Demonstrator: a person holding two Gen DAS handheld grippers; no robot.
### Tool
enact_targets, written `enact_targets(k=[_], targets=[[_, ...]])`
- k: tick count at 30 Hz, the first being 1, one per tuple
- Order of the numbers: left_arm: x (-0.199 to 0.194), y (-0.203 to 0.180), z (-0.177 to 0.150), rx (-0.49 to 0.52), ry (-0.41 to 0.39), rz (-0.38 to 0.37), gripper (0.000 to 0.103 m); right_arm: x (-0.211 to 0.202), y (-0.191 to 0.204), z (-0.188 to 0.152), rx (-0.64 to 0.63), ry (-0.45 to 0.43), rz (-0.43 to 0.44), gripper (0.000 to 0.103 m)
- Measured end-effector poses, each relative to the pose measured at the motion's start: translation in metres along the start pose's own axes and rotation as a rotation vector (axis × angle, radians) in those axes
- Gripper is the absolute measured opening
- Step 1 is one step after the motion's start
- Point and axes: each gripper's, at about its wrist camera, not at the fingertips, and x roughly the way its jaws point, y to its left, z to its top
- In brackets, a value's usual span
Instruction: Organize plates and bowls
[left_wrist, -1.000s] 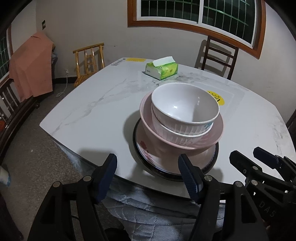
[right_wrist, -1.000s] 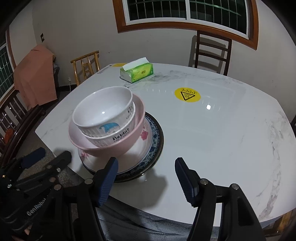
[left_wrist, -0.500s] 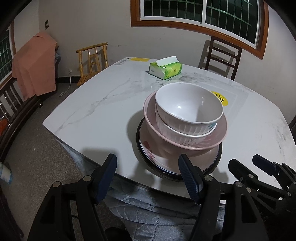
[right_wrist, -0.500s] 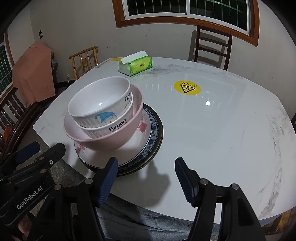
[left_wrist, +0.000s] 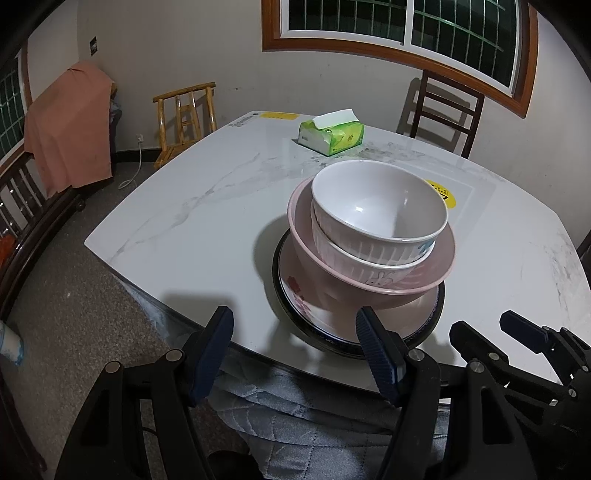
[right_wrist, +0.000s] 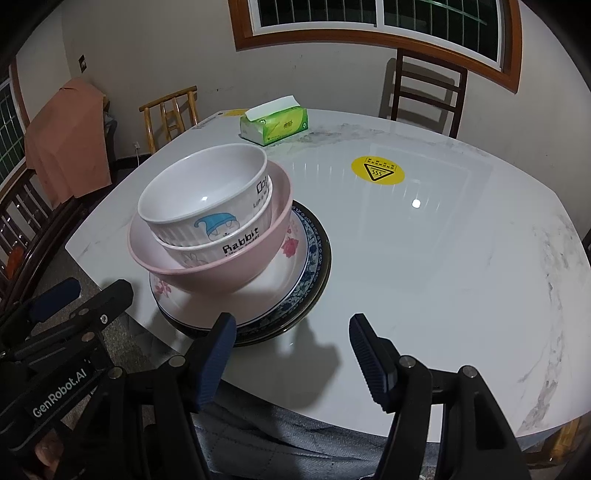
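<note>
A stack stands near the front edge of the marble table (left_wrist: 207, 218). A white bowl (left_wrist: 376, 206) sits in a second white ribbed bowl (left_wrist: 362, 266), inside a pink bowl (left_wrist: 432, 273), on a flowered plate (left_wrist: 314, 314) and a dark-rimmed plate (left_wrist: 436, 321). The stack also shows in the right wrist view: white bowl (right_wrist: 207, 192), pink bowl (right_wrist: 221, 273), flowered plate (right_wrist: 288, 273). My left gripper (left_wrist: 295, 332) is open and empty, just in front of the stack. My right gripper (right_wrist: 291, 343) is open and empty, at the stack's right front.
A green tissue pack (left_wrist: 330, 136) lies at the table's far side, with a yellow warning sticker (right_wrist: 377, 170) to the right of the stack. Wooden chairs (left_wrist: 184, 114) (right_wrist: 424, 92) stand behind the table. An orange cloth (left_wrist: 70, 125) hangs at left.
Both grippers have drawn back and risen slightly, so the stack sits a little farther away in both views. Both stay open. The dishes have not moved.
</note>
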Motion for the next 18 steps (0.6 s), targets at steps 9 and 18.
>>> enact_targets(k=[9,18], targets=[[0.0005,-0.0012,0.0000,-0.001,0.003,-0.003,0.066,0.0003,0.0023,-0.0006,-0.002,0.007,0.000,0.065],[0.0005,-0.0015,0.0001,-0.002,0.003,-0.002,0.066,0.0010,0.0039,-0.0014,-0.004,0.007,0.000,0.065]])
